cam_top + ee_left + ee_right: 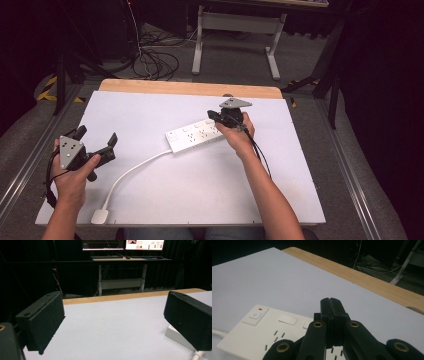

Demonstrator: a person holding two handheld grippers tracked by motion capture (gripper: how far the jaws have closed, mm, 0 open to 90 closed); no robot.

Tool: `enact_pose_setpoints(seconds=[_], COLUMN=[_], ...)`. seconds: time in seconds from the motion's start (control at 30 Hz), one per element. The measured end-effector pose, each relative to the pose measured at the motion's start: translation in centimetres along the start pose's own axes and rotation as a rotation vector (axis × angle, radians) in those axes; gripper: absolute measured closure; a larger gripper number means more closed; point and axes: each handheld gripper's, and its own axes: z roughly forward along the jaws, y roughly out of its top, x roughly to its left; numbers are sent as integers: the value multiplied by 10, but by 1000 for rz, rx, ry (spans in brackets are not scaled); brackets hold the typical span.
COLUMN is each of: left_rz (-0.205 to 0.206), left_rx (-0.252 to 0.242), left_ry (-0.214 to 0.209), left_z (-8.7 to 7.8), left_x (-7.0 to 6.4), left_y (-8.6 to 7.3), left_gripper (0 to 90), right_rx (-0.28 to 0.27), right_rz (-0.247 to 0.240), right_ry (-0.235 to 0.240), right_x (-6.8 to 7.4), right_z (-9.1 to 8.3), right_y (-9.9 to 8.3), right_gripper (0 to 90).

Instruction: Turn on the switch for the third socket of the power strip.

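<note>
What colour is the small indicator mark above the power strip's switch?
Red, on the white plastic power strip; clearest in the right gripper view.

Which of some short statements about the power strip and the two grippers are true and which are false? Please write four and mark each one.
1. The right gripper has its jaws pressed together over the power strip. True.
2. The left gripper holds the plug. False: its jaws are wide open and hold nothing; the plug lies apart, near the table's front edge.
3. The power strip is black. False: it is white.
4. The strip's cable is white. True.
</note>
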Motion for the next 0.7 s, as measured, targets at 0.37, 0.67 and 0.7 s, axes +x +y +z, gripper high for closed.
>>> enact_pose_setpoints(seconds=[0.37,0.67,0.7], left_rz=[0,1,0], left_rx=[0,2,1], left_ry=[1,0,0], left_z=[0,0,0], left_x=[0,0,0], left_y=[0,0,0], left_gripper=[36,36,36], right_rx=[29,43,45], right_rz=[-6,-9,-5], right_ry=[9,4,6], right_x=[2,2,2], right_z=[15,21,23], right_y=[-4,-6,-7], right_gripper=[900,900,900])
